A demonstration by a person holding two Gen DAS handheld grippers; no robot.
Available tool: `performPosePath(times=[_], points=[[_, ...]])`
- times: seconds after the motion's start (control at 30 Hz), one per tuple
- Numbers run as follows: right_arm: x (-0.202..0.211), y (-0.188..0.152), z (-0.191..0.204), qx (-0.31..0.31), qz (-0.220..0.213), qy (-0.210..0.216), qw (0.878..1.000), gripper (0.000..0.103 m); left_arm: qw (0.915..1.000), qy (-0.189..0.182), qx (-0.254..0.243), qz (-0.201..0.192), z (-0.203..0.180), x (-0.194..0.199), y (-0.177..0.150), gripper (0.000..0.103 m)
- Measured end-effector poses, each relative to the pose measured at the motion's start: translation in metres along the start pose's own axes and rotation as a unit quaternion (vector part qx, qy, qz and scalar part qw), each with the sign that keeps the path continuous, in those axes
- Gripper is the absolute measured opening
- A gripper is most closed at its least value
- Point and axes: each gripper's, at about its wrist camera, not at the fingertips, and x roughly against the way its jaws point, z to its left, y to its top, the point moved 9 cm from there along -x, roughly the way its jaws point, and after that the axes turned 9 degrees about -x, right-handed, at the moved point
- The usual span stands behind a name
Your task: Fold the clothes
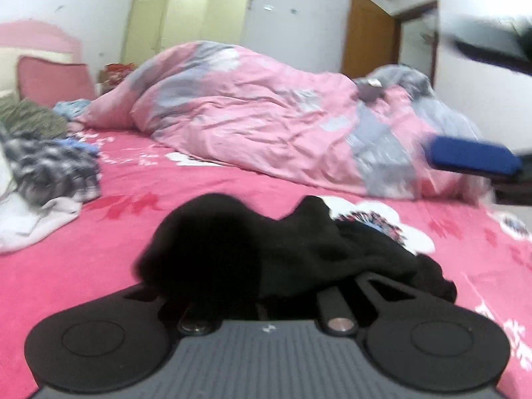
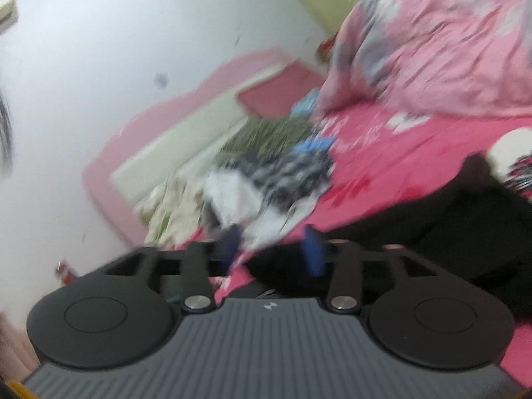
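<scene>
A black garment [image 1: 266, 249] lies bunched on the pink bedsheet [image 1: 99, 259] right in front of the left wrist camera. It drapes over my left gripper [image 1: 256, 289], whose fingers are hidden under the cloth; the linkage arms lean inward, shut on the fabric. In the blurred, tilted right wrist view, my right gripper [image 2: 272, 249] stands open, with its blue fingertips [image 2: 314, 254] apart and nothing between them. The black garment [image 2: 432, 232] spreads to its right. A blue pad of the right gripper [image 1: 472, 158] shows at the right edge of the left wrist view, above the bed.
A rumpled pink and grey duvet [image 1: 266, 113] fills the far side of the bed. A pile of other clothes [image 1: 50, 166], checked, green and white, sits at the left near the pink headboard [image 1: 33, 40]. A cream wardrobe [image 1: 186, 16] and a brown door [image 1: 369, 33] stand behind.
</scene>
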Motion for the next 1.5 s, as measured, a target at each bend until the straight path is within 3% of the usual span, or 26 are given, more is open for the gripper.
performPosePath(times=[0.1,0.2,0.3,0.4,0.5,0.57,0.63,0.67,0.8,0.9,1.07,1.23,1.33,1.4,1.47,1.5], points=[[0.030,0.028,-0.035,-0.024,-0.062,-0.050,0.997,0.083,0.9992,0.019,0.035,-0.005,0.025,0.004,0.001,0.005],[0.039,0.045,-0.095,-0.052,-0.078,-0.159,0.983,0.084,0.9961,0.046,0.075,-0.009,0.059,0.002,0.005,0.004],[0.030,0.044,-0.158,-0.084,-0.043,-0.257,0.962,0.084,0.9894,0.081,0.120,-0.007,0.101,0.000,0.009,0.004],[0.013,0.030,-0.195,-0.098,-0.004,-0.286,0.953,0.084,0.9819,0.115,0.150,-0.001,0.135,-0.006,0.006,0.003],[-0.009,0.017,-0.223,-0.108,0.029,-0.306,0.945,0.085,0.9819,0.120,0.147,-0.001,0.138,-0.008,0.008,0.003],[-0.021,0.015,-0.215,-0.091,0.038,-0.286,0.953,0.077,0.9819,0.123,0.145,-0.001,0.140,-0.009,0.010,0.003],[-0.031,0.007,-0.203,-0.095,0.063,-0.254,0.960,0.016,0.9818,0.125,0.142,-0.001,0.142,-0.010,0.011,0.002],[-0.033,-0.001,-0.199,-0.100,0.076,-0.248,0.961,0.012,0.9818,0.127,0.141,-0.002,0.143,-0.011,0.012,0.002],[-0.020,-0.031,-0.172,-0.086,0.102,-0.230,0.964,0.010,0.9822,0.132,0.134,-0.004,0.145,-0.012,0.018,0.001],[0.012,-0.056,-0.144,-0.100,0.114,-0.199,0.968,0.009,0.9863,0.122,0.109,-0.022,0.136,-0.010,0.043,0.001],[0.062,-0.106,-0.095,-0.154,0.128,-0.129,0.971,0.009,0.9953,0.074,0.038,-0.051,0.094,-0.009,0.095,0.001],[0.102,-0.148,-0.034,-0.205,0.120,-0.038,0.971,0.009,0.9961,0.009,-0.021,-0.085,0.032,0.001,0.147,0.002],[0.117,-0.159,-0.023,-0.199,0.092,-0.043,0.975,0.009,0.9972,-0.020,-0.054,-0.047,-0.005,-0.018,0.149,0.002],[0.120,-0.167,-0.032,-0.203,0.080,-0.070,0.973,0.011,0.9964,-0.038,-0.075,0.007,-0.024,-0.041,0.131,0.012],[0.120,-0.176,-0.049,-0.226,0.076,-0.106,0.965,0.015,0.9927,-0.043,-0.087,0.072,-0.030,-0.062,0.103,0.039],[0.123,-0.179,-0.056,-0.235,0.075,-0.123,0.961,0.021,0.9897,-0.044,-0.090,0.102,-0.030,-0.071,0.089,0.045]])
